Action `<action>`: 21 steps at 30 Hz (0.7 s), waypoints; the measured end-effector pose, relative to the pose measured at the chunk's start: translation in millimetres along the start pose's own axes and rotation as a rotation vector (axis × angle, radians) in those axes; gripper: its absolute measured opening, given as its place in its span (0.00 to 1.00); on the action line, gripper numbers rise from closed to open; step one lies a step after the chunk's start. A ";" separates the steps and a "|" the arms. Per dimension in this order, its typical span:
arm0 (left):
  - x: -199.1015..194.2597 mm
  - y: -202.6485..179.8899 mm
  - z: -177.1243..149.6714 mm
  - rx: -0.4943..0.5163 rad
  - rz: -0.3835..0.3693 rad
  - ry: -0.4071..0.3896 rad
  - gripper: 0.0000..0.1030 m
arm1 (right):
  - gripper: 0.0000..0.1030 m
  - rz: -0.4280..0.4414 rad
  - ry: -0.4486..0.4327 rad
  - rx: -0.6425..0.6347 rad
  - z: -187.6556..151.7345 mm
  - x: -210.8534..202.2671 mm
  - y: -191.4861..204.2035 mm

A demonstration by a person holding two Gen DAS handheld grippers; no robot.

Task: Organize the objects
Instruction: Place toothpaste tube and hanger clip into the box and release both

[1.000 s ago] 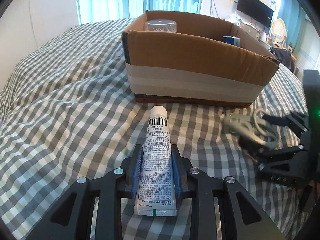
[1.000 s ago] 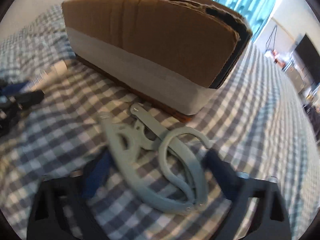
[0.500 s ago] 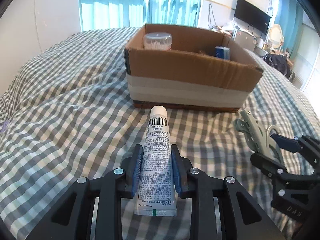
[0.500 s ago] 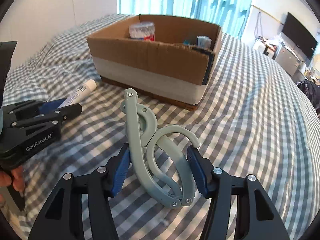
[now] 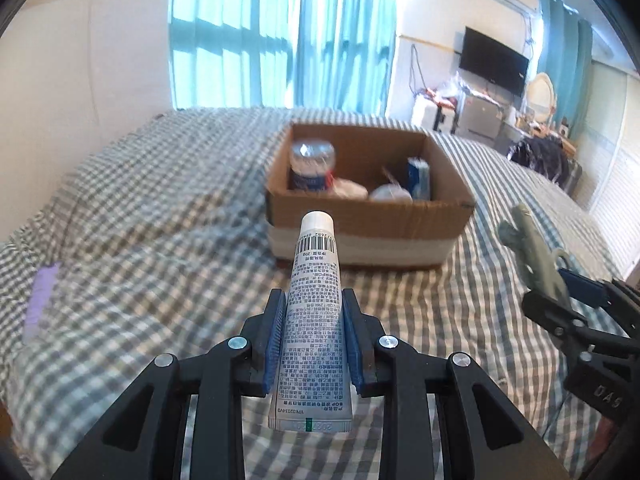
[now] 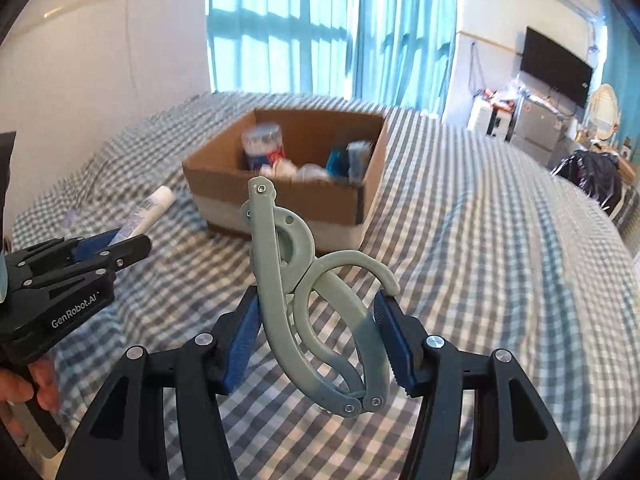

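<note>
Left hand-held gripper (image 5: 313,344) grasping ointment tube (image 5: 314,320), cap at 12 toward cardboard box (image 5: 368,216); right hand-held gripper (image 6: 320,336) grasping folded hanger (image 6: 304,292).

White tube (image 5: 314,320) and grey-green folding hanger (image 6: 316,312), both held aloft.

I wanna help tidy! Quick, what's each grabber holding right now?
Left gripper: closed on the white tube.
Right gripper: closed on the grey-green folding hanger.
</note>
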State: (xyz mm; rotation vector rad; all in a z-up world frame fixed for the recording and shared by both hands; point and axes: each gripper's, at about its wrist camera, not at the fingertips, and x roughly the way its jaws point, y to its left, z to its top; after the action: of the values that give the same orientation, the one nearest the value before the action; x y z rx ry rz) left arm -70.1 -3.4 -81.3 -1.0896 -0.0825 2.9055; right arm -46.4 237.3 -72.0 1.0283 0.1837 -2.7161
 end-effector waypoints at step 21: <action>-14.4 -11.2 121.8 0.086 0.002 -0.201 0.27 | 0.55 -0.004 -0.194 -0.008 124.5 -34.5 -5.7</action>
State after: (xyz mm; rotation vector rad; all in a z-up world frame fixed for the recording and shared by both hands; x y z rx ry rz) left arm -139.2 2.5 20.6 -0.7836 0.0381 2.9804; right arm -102.0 224.0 44.0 0.7572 0.1619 -2.7944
